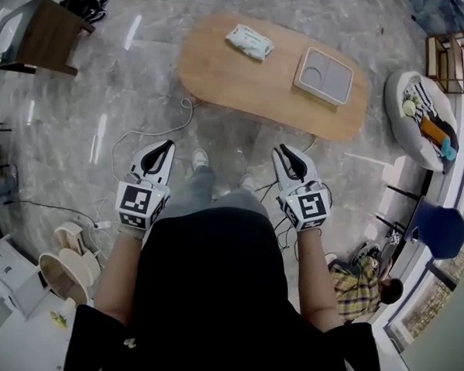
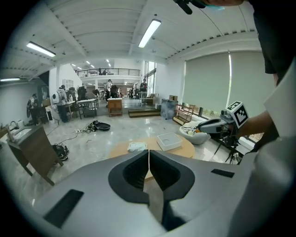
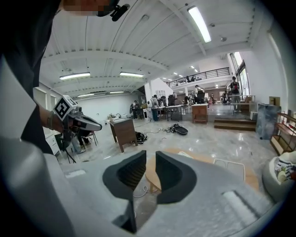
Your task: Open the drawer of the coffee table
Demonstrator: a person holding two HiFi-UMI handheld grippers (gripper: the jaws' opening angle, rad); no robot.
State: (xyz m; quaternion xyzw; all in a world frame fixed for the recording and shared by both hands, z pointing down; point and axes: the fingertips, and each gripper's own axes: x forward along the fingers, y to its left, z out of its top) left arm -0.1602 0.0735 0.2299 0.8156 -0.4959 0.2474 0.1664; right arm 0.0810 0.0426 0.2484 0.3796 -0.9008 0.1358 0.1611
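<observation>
The oval wooden coffee table (image 1: 245, 81) stands on the marble floor ahead of me; no drawer shows on it from here. Both grippers hang side by side short of its near edge, above my legs. My left gripper (image 1: 168, 147) is shut, its jaws touching with nothing between them (image 2: 148, 152). My right gripper (image 1: 283, 151) has a narrow gap between its jaws and holds nothing (image 3: 149, 155). Both gripper views look along the jaws at the coffee table (image 2: 187, 150) (image 3: 151, 172) a short way off.
A pack of wipes (image 1: 249, 42) and a grey tray (image 1: 324, 75) lie on the tabletop. Cables (image 1: 145, 134) trail over the floor by the table's left end. A dark wooden side table (image 1: 46, 31) stands far left, a white round seat with clutter (image 1: 422, 113) right, and a seated person (image 1: 362, 287) at lower right.
</observation>
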